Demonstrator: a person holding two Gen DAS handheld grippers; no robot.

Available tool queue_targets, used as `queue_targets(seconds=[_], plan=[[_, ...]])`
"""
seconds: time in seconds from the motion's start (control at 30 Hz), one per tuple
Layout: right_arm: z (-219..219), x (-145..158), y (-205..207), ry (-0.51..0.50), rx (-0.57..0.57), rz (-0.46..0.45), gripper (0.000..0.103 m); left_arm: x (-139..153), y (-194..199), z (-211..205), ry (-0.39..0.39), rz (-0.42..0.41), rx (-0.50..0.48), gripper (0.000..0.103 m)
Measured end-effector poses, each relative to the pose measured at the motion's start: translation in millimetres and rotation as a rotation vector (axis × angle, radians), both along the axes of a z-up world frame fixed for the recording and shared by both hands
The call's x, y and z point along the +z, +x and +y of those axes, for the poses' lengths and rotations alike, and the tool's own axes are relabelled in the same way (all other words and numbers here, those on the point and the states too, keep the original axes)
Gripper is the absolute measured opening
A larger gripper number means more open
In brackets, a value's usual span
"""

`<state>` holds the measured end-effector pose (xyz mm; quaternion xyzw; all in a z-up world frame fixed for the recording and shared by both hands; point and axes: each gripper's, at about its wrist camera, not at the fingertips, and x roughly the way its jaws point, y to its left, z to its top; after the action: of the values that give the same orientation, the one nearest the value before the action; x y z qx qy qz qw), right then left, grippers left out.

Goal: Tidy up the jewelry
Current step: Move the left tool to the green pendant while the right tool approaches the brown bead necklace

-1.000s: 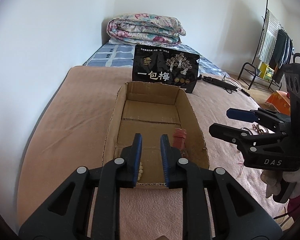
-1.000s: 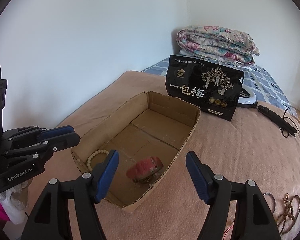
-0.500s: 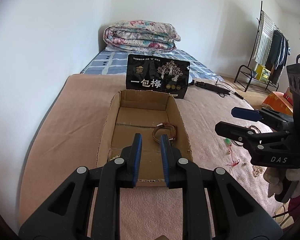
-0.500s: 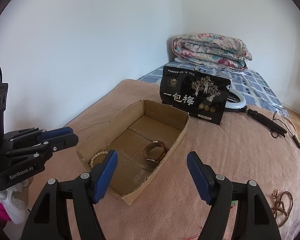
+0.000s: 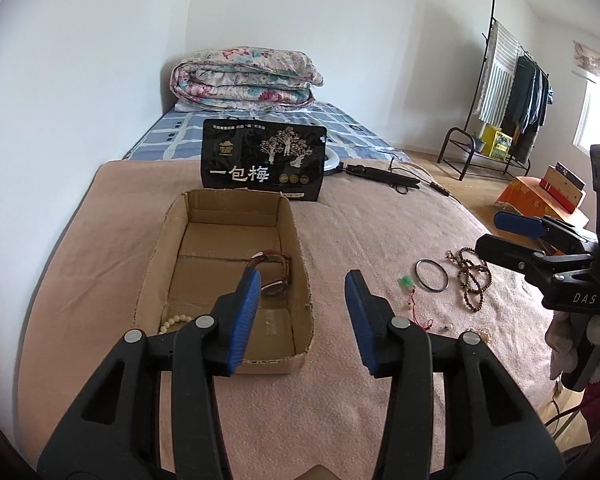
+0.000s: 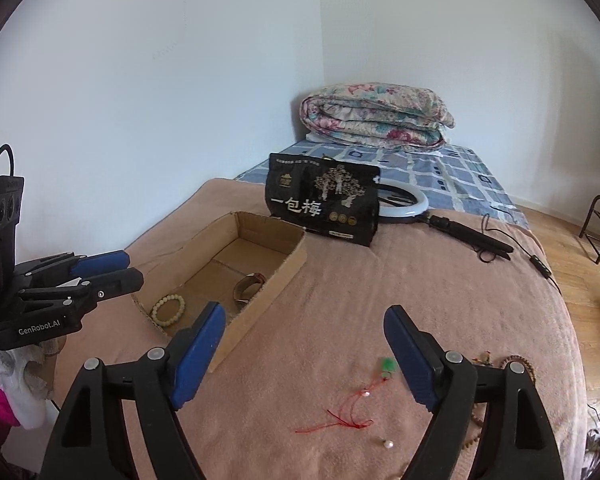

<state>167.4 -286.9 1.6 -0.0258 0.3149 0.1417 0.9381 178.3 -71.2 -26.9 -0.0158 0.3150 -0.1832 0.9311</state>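
Both tongs, left [image 5: 302, 312] and right [image 6: 304, 354], hover released and empty over the bed. Watch [image 6: 247, 287] and pale bracelet [image 6: 168, 309] sit boxed at ten o'clock; the red cord [image 6: 346, 414], thin and flat at six, could slip a loose pinch.

Left gripper [image 5: 304, 312] jaws spread, right gripper [image 6: 304, 356] jaws spread
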Motion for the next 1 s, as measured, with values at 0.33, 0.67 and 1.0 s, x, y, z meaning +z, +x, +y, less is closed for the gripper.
queue_targets(seconds=[0.33,0.67,1.0], plan=[[-99.6,-4.2,-32.3,-0.006,-0.183,0.021,0.084,-7.3,-0.5,-45.0,0.006,0.024,-0.08,0.045],[-167.8,-26.3,-48.1,-0.008,-0.304,0.067,0.084,-25.4,13.7,-91.8,0.011,0.081,-0.152,0.044],[-202.4,-48.2,-44.3,-0.014,-0.356,0.101,0.086,-47.8,31.7,-134.3,0.01,0.147,-0.211,0.045]])
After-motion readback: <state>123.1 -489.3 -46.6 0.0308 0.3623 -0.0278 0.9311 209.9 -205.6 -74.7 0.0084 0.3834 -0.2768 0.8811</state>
